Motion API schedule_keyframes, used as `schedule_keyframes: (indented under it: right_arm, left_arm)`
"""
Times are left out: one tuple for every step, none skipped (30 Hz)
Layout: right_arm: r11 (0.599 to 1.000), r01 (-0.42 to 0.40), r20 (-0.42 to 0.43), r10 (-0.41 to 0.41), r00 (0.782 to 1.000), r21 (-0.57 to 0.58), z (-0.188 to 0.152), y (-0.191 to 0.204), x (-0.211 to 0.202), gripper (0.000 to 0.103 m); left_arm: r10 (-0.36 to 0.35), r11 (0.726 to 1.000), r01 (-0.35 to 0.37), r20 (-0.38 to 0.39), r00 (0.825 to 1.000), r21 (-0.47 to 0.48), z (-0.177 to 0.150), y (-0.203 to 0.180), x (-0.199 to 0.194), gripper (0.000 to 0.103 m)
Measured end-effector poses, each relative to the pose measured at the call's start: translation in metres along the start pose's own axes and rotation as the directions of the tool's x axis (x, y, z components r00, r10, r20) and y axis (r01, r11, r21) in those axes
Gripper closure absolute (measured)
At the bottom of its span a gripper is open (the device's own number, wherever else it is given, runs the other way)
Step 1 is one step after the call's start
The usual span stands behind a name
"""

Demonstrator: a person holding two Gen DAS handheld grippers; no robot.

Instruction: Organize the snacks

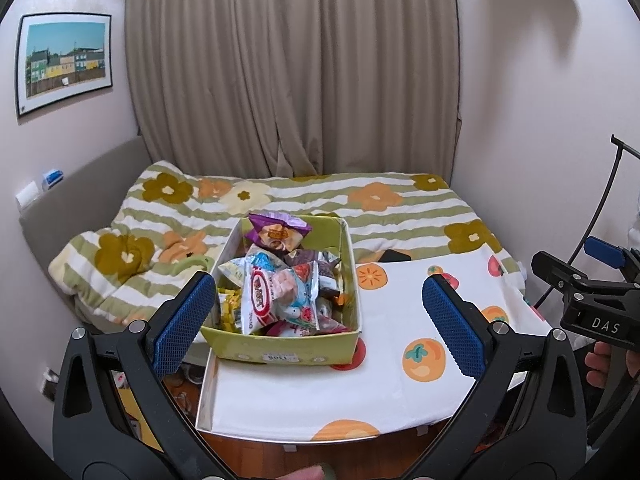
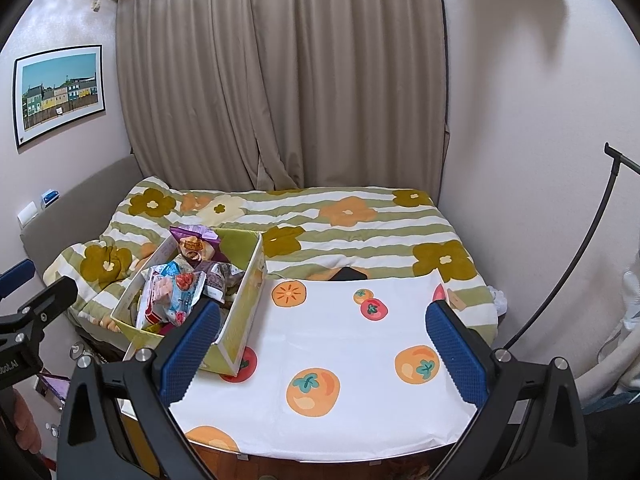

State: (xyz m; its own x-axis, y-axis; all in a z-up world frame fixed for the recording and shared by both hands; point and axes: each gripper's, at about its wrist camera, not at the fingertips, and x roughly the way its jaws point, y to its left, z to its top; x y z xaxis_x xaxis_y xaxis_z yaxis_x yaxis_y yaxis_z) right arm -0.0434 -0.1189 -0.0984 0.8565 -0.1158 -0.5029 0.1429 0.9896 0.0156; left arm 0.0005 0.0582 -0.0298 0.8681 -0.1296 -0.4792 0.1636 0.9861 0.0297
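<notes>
A green cardboard box [image 1: 280, 346] full of snack packets stands on the left of a white fruit-print cloth [image 1: 400, 320]. A purple packet [image 1: 276, 232] sits on top at the far end, and a white-and-red packet [image 1: 276, 300] lies in the middle. My left gripper [image 1: 318, 320] is open and empty, held in front of the box. My right gripper [image 2: 324, 344] is open and empty, above the cloth [image 2: 340, 340] to the right of the box [image 2: 236, 320]. The same purple packet [image 2: 196, 244] shows in the right wrist view.
A bed with a striped flower blanket [image 1: 280, 196] lies behind the cloth, beige curtains [image 1: 292, 68] beyond. A dark flat object [image 2: 349, 274] lies at the cloth's far edge. A black stand [image 2: 580, 260] leans at the right wall. A framed picture [image 1: 64, 60] hangs left.
</notes>
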Motion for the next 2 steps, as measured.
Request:
schedule_keyframes:
  right_arm:
    - [1.000,-0.001,-0.002,0.001,1.000,0.000,0.0002,0.0016,0.0010,0.001]
    - [1.000,-0.003,-0.005,0.003,1.000,0.000,0.0008,0.0028,0.0024,0.001]
  left_arm:
    - [0.001,1.000,-0.001,0.001,1.000,0.001,0.0003,0.0004,0.0013,0.000]
    - [0.000,1.000,0.000,-0.002,1.000,0.001,0.0008,0.0011,0.0033,0.000]
